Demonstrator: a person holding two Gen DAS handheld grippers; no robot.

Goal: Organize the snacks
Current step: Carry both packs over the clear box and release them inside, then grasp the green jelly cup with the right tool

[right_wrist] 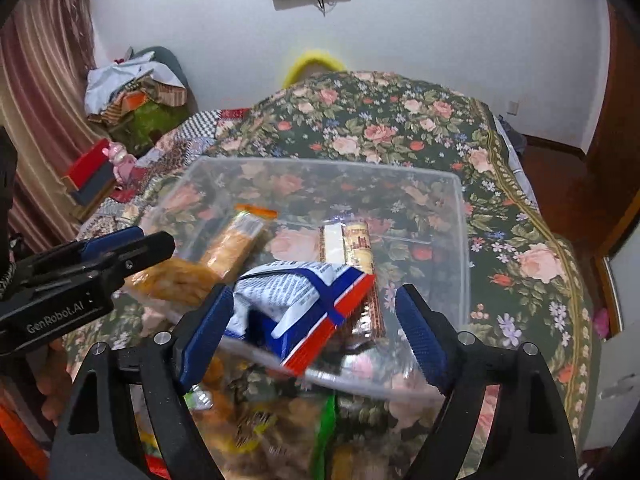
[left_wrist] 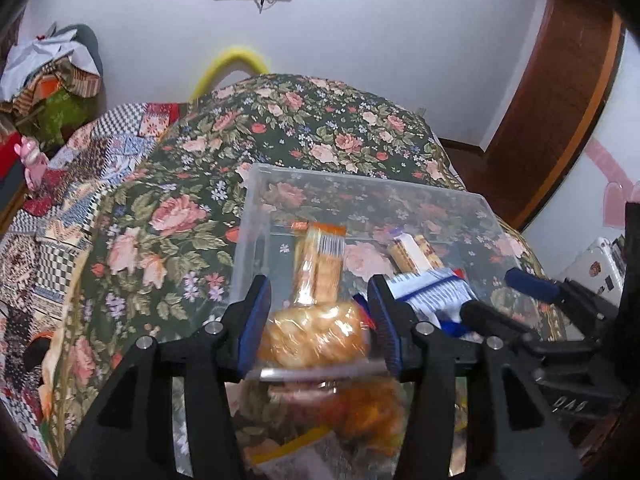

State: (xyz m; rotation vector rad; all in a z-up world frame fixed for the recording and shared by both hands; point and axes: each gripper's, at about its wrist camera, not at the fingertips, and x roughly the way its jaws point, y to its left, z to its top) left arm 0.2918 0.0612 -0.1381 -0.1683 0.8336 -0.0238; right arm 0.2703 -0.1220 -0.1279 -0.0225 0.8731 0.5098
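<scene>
A clear plastic bin (left_wrist: 360,178) (right_wrist: 320,162) stands on a floral bedspread. Inside lie an orange-ended cracker pack (left_wrist: 320,256) (right_wrist: 236,240) and a beige wafer bar (left_wrist: 412,256) (right_wrist: 352,248). My left gripper (left_wrist: 318,292) (right_wrist: 148,240) hangs over the bin's near left corner, open, with a bag of orange snacks (left_wrist: 312,336) (right_wrist: 176,280) between its pads. My right gripper (right_wrist: 314,296) (left_wrist: 492,292) is beside it, open wide. A blurred blue, white and red packet (right_wrist: 288,292) (left_wrist: 432,292) leans on its left pad, clear of the right one.
More snack packs (right_wrist: 256,424) lie blurred on the cover in front of the bin. A patchwork quilt (left_wrist: 60,240) adjoins the floral bedspread (left_wrist: 320,128) on the left. A pink toy (left_wrist: 34,160), a clothes pile (left_wrist: 52,68) and a red box (right_wrist: 88,168) sit far left.
</scene>
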